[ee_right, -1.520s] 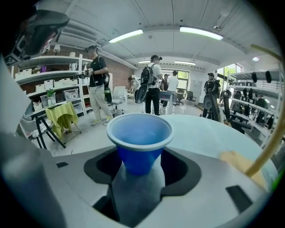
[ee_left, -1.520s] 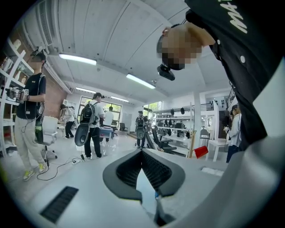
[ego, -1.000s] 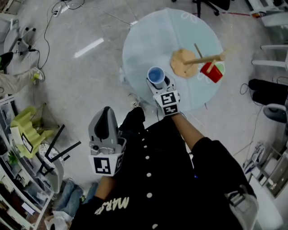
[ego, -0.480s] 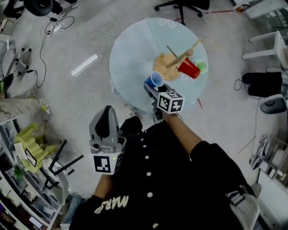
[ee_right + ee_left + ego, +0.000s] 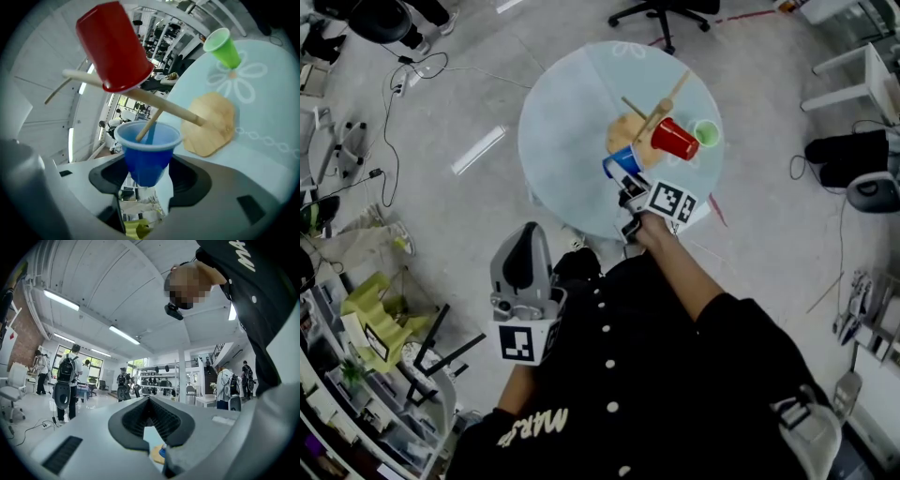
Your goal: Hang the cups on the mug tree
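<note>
My right gripper (image 5: 630,180) (image 5: 147,174) is shut on a blue cup (image 5: 623,161) (image 5: 147,152), gripped low on its sides. The cup is tipped on its side, mouth toward the wooden mug tree (image 5: 645,120) (image 5: 211,124). One peg (image 5: 150,124) of the tree reaches into the blue cup's mouth. A red cup (image 5: 675,141) (image 5: 115,47) hangs on another peg. A green cup (image 5: 707,133) (image 5: 224,47) stands on the round pale-blue table (image 5: 567,117) beyond the tree. My left gripper (image 5: 525,234) (image 5: 150,400) is held low beside my body, off the table, shut and holding nothing.
An office chair base (image 5: 661,14) stands past the table's far side. Cables (image 5: 384,141) trail over the floor at left, and white furniture (image 5: 853,80) stands at right. Yellow-green items and shelving (image 5: 370,314) crowd the lower left. Several people (image 5: 68,380) stand far off.
My right gripper has carried the blue cup up to the mug tree and rolled it from mouth-up to mouth toward a peg. The left gripper stays by my side.
</note>
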A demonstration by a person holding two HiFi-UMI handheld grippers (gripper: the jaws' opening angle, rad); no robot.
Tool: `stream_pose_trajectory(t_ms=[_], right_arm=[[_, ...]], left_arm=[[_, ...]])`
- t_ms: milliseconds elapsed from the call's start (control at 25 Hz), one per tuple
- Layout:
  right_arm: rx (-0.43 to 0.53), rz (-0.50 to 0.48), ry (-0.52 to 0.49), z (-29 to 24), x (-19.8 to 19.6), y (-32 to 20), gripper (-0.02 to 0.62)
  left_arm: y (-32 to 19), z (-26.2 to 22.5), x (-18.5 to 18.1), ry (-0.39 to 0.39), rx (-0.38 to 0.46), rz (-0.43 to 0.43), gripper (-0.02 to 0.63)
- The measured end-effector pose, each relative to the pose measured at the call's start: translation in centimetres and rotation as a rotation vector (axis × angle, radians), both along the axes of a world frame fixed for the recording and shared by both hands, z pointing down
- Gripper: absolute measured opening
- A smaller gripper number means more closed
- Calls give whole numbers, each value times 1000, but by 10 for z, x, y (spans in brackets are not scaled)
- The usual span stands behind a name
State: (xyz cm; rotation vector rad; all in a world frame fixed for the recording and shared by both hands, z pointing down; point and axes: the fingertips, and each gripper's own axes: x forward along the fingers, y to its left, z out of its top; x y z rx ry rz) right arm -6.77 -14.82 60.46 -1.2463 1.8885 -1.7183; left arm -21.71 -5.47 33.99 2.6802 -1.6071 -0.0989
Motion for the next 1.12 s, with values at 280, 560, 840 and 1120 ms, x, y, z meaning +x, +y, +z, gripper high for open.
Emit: stream_pose_trajectory(t_ms=[280,560,840,1120], right_arm=[[-56,139,-41,0,41,-2,267],[26,186,-34,-10,50,-18,261],[55,192,16,-11,63,-20,258],[108,154,102,-13,66,-20,276]], left_arm=[[-5,-3,17,-9,0,26,-5],[-7,-5,21,-17,1,37,-5],[-13,-1,27,-17,-8,49,-5],[-16,1,30,-18,-13,55,-5]])
